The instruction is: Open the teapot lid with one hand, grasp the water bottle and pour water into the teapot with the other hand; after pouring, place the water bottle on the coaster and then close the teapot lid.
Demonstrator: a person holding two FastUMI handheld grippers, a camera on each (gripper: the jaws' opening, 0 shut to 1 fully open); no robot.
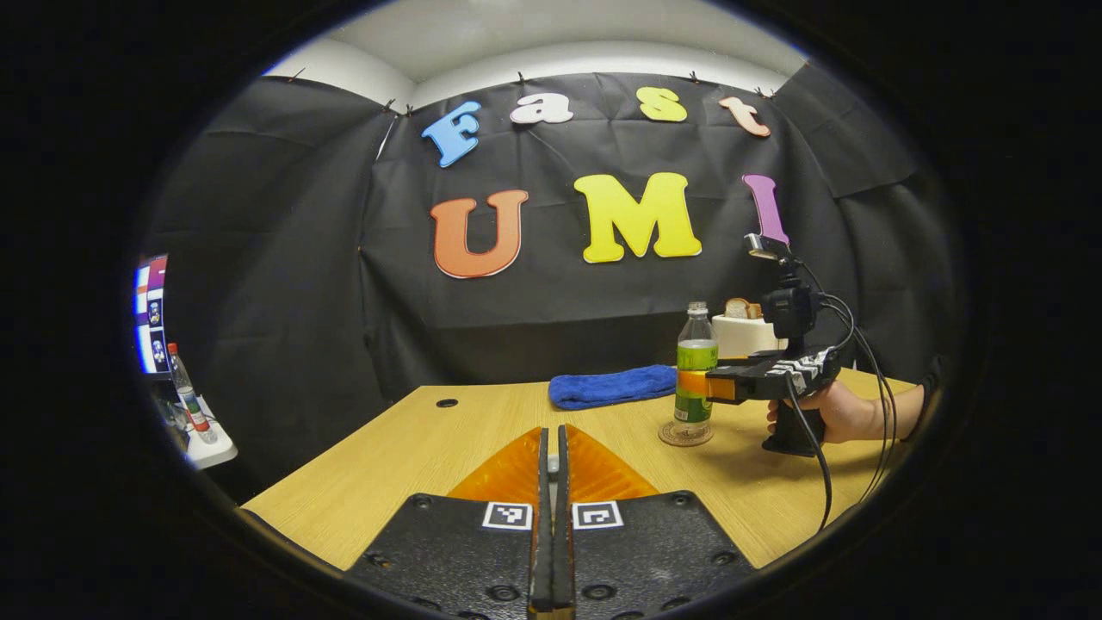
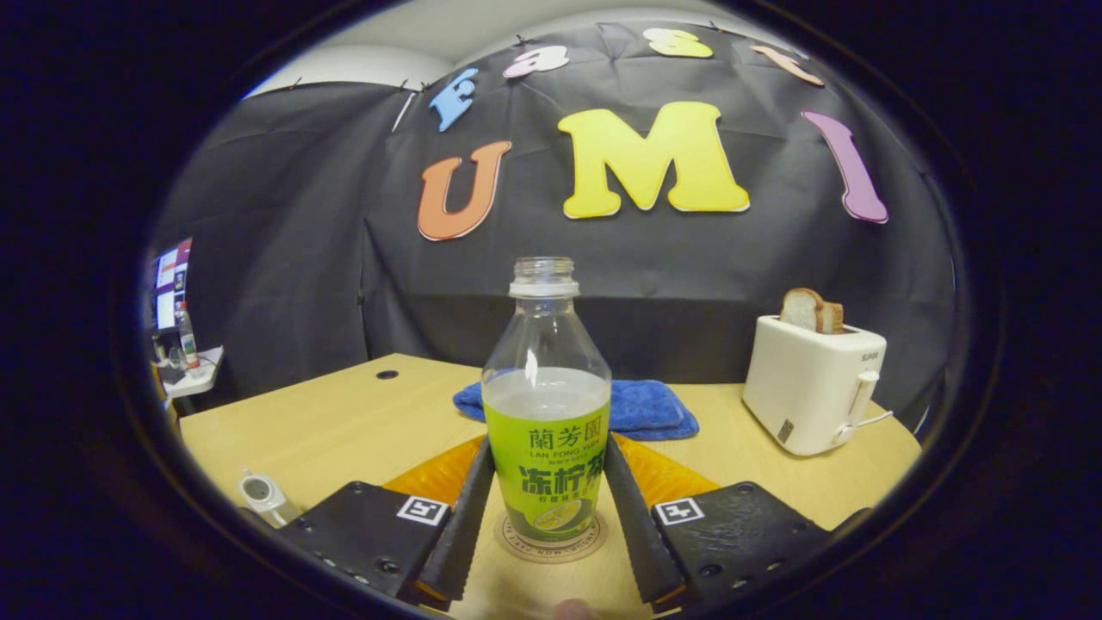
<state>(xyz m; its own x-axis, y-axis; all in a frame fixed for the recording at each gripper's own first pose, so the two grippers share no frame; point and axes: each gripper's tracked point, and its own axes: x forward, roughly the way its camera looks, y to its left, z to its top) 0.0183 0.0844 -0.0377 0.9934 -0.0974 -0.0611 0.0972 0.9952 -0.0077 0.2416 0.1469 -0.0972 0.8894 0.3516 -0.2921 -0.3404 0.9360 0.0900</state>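
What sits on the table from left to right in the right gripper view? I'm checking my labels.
Teapot at the left edge → water bottle on its coaster, between the right gripper's fingers → white toaster holding bread.

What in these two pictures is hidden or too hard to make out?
- Small pale teapot: right gripper view, cut by the lower-left edge; lid state unseen.
- Left tongs: left gripper view, pale sliver between the closed fingers, too small to identify.
- Right tongs: right gripper view, flanking the clear green-labelled plastic bottle; squeezing or merely touching, unclear.
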